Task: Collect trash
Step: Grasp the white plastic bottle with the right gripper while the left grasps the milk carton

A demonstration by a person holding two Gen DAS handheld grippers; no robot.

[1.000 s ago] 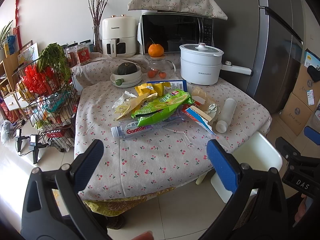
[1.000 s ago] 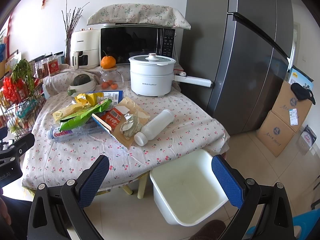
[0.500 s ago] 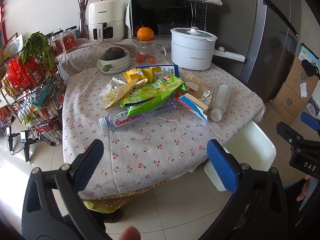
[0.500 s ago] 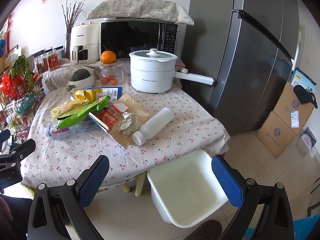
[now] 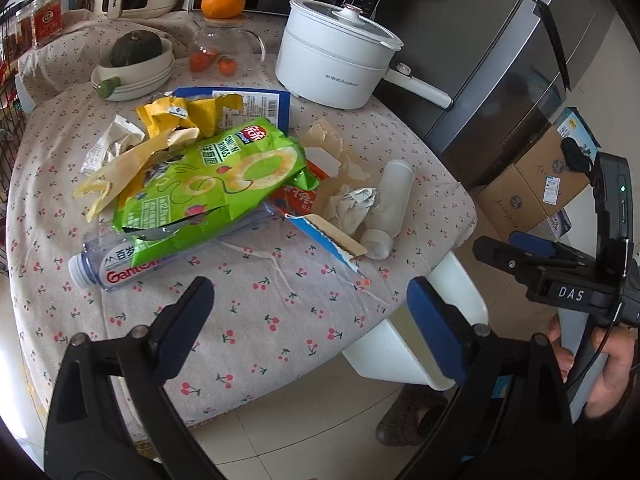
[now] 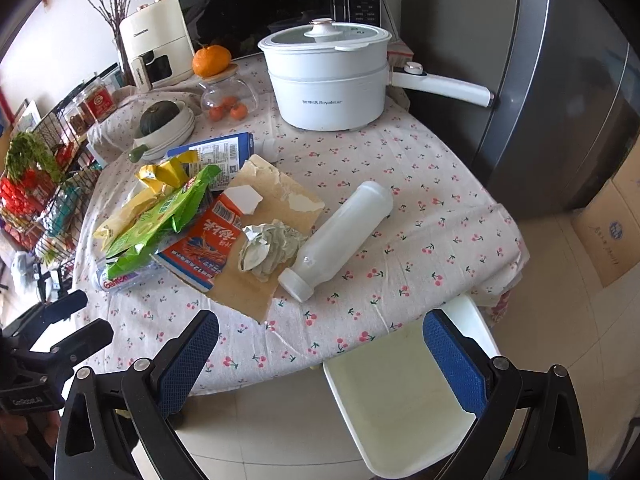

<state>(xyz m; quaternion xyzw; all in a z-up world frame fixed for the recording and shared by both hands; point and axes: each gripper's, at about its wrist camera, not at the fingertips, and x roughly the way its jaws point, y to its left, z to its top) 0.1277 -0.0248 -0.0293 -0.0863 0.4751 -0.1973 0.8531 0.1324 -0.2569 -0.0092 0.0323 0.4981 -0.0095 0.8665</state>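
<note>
Approaching trash pile mid-tabletop [image 5: 280, 320]. Left tool [image 5: 310, 312] wide, closing slightly, empty; right tool [image 6: 320, 344] wide, empty. Targeting bottle [image 6: 340, 236] at 12 o'clock; bin [image 6: 404, 396] at 5 o'clock.

My right gripper [image 6: 320, 356] is hanging wide open over the table edge [image 6: 280, 356], facing the white bottle [image 6: 340, 234], crumpled paper [image 6: 268, 250] and white bin [image 6: 400, 408] below.
</note>
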